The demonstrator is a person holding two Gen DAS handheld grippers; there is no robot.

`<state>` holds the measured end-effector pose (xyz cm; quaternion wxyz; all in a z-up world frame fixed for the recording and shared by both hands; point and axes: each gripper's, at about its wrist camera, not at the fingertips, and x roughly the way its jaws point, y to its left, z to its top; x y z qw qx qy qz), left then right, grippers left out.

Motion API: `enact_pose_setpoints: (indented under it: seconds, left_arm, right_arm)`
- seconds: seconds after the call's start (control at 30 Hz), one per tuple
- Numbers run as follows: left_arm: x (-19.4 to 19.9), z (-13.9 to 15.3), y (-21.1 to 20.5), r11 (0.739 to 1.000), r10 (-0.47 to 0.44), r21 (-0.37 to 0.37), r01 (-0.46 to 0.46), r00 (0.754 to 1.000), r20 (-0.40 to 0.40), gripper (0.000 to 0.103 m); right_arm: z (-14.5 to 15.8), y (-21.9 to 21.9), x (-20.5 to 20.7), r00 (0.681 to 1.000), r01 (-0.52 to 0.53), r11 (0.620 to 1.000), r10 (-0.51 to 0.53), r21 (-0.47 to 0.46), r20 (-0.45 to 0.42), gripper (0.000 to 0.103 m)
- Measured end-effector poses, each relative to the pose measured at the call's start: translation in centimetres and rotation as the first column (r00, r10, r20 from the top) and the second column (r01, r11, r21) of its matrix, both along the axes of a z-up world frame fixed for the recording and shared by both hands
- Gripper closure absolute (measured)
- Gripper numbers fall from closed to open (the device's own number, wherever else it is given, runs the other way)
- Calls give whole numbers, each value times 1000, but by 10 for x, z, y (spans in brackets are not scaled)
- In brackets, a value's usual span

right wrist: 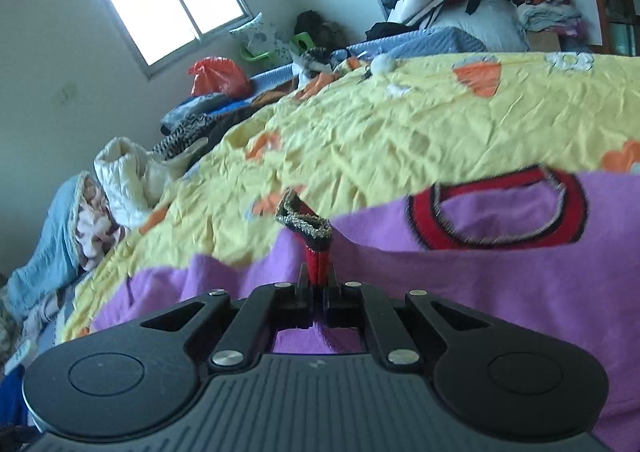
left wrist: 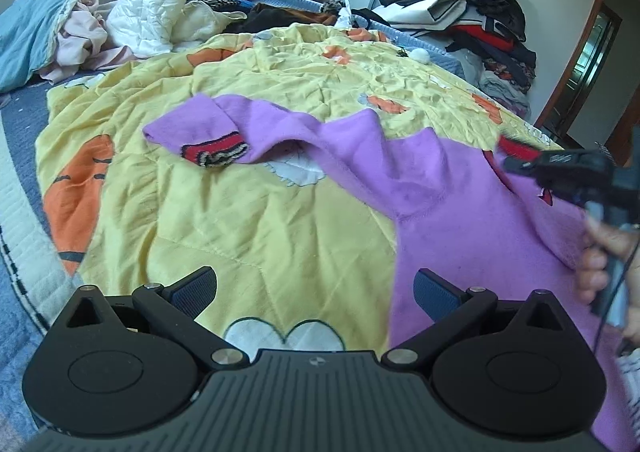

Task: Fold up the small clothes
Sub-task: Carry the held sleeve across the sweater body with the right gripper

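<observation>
Left wrist view: the fuzzy purple sweater (left wrist: 460,212) lies rumpled on the crinkled yellow quilt (left wrist: 248,220); the left gripper (left wrist: 316,288) stands spread, empty. Right wrist view: the right gripper (right wrist: 319,284) pinches the sweater's red ribbed cuff (right wrist: 318,256) above the quilt. No writing legible.

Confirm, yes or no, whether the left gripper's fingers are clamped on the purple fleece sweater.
No: the left gripper stands wide open, its fingers apart above the yellow quilt, gripping none of the purple fleece sweater.
</observation>
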<state>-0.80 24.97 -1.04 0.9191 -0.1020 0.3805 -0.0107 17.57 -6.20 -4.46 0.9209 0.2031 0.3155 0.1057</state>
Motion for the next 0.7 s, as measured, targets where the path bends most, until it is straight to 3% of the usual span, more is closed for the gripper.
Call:
enact_pose_setpoints:
  seconds: [0.2,0.3,0.37,0.4,0.47,0.57,0.7]
  left_arm:
    - [16,5,-29,999,-38,-8,38,999,0,0]
    - [29,11,-43,998,-46,-31,46,999,5,0]
    - [42,16,-53,995,-71,-73,72,997,21,0]
    - [50,18,-59,991,-83,-102,85,996,26,0]
    - [71,20,-75,974,-131,-182,137,990,44,0]
    - [111,15,-110,940,-213,-258,224,975,70,0]
    - [160,-9,-160,875,-324,-347,338,941,100,0]
  right_arm:
    - [-46,39,18,989,-104,995,102,-9,-103,93]
    - [-46,33,-1,988,-127,989,133,72,-79,69]
    - [-31,10,-22,992,-121,986,124,116,-22,46]
    - [-22,-8,-35,996,-93,991,92,95,7,43]
    - [-12,-46,-53,999,-25,999,24,35,34,43]
    - [-14,-111,-63,993,118,992,-118,-40,-1,43]
    - [-30,-194,-68,970,230,972,-233,-44,-72,41]
